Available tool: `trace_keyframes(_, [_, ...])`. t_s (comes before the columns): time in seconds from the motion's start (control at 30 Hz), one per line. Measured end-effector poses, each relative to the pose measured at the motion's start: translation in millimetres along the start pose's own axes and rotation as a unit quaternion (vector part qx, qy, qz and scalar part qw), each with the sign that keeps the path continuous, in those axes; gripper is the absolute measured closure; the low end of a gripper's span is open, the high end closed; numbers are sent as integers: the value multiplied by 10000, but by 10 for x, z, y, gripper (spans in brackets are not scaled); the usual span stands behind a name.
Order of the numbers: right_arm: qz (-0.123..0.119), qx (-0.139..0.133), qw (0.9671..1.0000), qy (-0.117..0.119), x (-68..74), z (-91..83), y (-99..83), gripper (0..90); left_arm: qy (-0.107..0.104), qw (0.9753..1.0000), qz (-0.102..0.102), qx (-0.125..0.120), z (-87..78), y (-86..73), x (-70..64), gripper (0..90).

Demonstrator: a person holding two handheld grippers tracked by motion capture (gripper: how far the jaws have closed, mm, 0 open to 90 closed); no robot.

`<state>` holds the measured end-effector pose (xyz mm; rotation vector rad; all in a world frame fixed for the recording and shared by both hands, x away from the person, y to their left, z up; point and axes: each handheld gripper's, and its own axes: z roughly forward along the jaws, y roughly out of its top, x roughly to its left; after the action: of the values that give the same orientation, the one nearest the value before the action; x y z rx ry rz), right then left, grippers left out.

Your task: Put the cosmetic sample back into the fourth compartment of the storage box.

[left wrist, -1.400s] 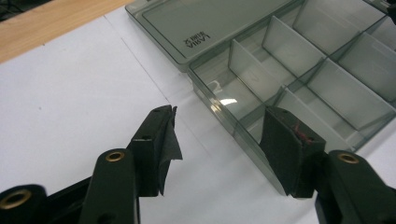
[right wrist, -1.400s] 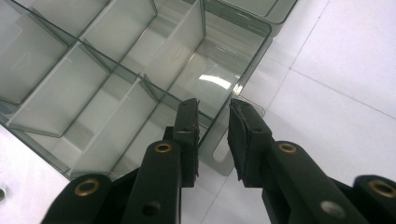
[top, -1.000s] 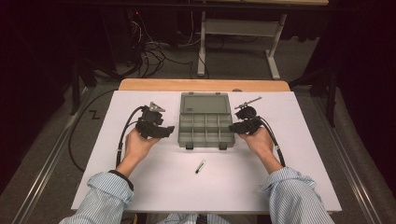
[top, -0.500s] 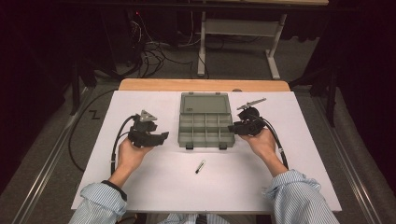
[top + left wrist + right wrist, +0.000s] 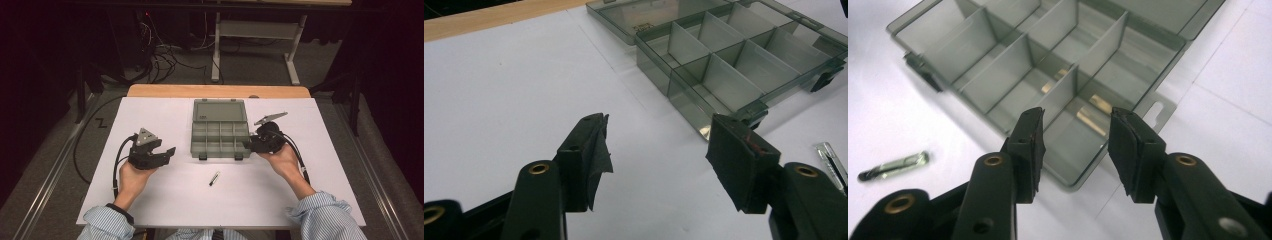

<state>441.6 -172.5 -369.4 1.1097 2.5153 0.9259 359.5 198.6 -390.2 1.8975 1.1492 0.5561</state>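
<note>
Organizer box sits open at worktop centre, lid folded back flat, compartments w/o parts. Right tool, released, hovers at box's right front corner; left tool, also released, stands apart to the left. Small clear-bodied pin lies near front (likely the item to load). Approx. procedure: brace box w/ right tool, approach pin low, grip mid-length.

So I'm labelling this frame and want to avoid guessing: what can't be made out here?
- Small item on the table: too small in the high view, cut off by the edge in the left gripper view, blurred in the right gripper view.
- Label on the organiser box lid: too small.
- Right tool: its tips overlap the box edge, so contact is unclear.
</note>
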Motion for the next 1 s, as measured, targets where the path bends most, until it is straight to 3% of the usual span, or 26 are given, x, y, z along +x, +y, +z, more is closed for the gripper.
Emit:
trace_keyframes(0.37, [-106, 165, 9997, 147, 125, -45, -59, 544, 185, 9995, 2, -268, -36, -181, -6, 371])
trace_keyframes(0.6, [-151, 208, 9994, 213, 218, -49, -136, 524, 197, 9983, 15, -547, -119, -282, -30, 366])
trace_keyframes(1.0, [-309, 395, 9980, 374, 359, -14, -205, 495, 167, 9971, 71, -741, -165, -353, -78, 356])
